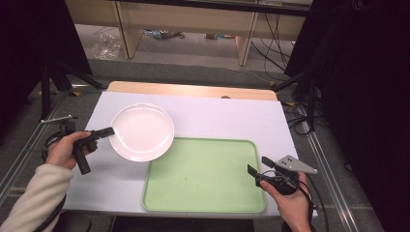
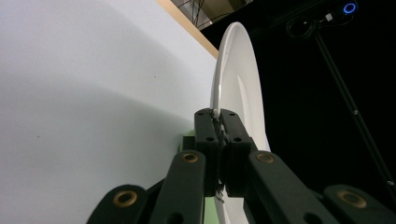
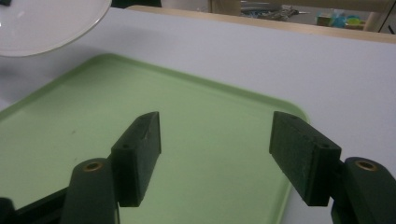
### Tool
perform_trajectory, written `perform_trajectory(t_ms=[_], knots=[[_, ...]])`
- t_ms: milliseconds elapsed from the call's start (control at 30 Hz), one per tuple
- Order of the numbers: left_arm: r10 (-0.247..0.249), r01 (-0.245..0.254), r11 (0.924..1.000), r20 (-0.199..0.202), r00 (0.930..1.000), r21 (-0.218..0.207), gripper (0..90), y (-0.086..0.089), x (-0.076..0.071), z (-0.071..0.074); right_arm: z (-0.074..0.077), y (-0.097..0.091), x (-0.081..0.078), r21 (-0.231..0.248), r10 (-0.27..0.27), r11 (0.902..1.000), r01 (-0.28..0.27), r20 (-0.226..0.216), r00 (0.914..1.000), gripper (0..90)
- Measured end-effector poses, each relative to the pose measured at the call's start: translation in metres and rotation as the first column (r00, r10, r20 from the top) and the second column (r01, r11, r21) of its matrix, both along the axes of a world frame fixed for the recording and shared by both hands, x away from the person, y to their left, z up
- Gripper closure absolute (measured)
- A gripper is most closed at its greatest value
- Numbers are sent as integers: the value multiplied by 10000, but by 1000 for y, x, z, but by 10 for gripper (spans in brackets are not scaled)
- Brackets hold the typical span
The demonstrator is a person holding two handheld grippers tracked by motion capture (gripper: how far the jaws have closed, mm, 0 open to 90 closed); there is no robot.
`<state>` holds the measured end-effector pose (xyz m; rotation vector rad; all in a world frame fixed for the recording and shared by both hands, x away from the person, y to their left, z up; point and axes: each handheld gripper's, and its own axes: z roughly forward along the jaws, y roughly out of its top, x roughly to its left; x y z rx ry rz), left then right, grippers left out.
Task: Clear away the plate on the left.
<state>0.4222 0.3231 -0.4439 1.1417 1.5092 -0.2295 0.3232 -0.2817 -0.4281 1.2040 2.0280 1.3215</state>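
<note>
Left hand [image 1: 67, 150], entering from the lower left in a pale sleeve, holds the left gripper [image 1: 107, 131] roughly level, pointing right. Its fingers [image 2: 208, 133] are closed tight on the near rim of the white plate [image 1: 142, 131], which sits at the left of the table [image 1: 217, 116], its lower right edge overlapping the corner of the green tray [image 1: 205, 176]. In the left gripper view the plate appears edge-on; whether it rests flat or is lifted off the table cannot be told. Right hand [image 1: 290, 203], at the lower right, holds the right gripper [image 1: 257, 166] pointing left over the tray's right edge. Its fingers [image 3: 140, 154] stand wide apart with nothing between them. The right hand is cut off by the bottom of the high view.
</note>
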Motion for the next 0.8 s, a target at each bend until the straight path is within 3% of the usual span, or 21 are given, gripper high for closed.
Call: perform_trajectory(t_ms=[33, 267, 400, 533, 800], knots=[[26, -25, 9999, 108, 9999, -131, 870, -2, 0, 0, 0, 0, 0, 19, 3, 10000, -3, -65, 10000, 348], [-52, 52, 10000, 154, 9999, 2, 870, -5, 0, 1, 0, 0, -1, -44, 0, 10000, 0, -33, 10000, 349], [-134, 134, 9999, -13, 9999, 9, 870, -6, -1, 2, 0, 0, -1, -84, -1, 10000, 2, 122, 9999, 350], [-133, 133, 9999, 9, 9999, 96, 870, -8, -1, 3, 1, 0, -1, -27, 4, 10000, -5, -71, 10000, 353], [-201, 200, 9998, 37, 9998, 67, 870, -11, -1, 3, 1, 0, -1, -52, 14, 10000, -14, -6, 10000, 355]])
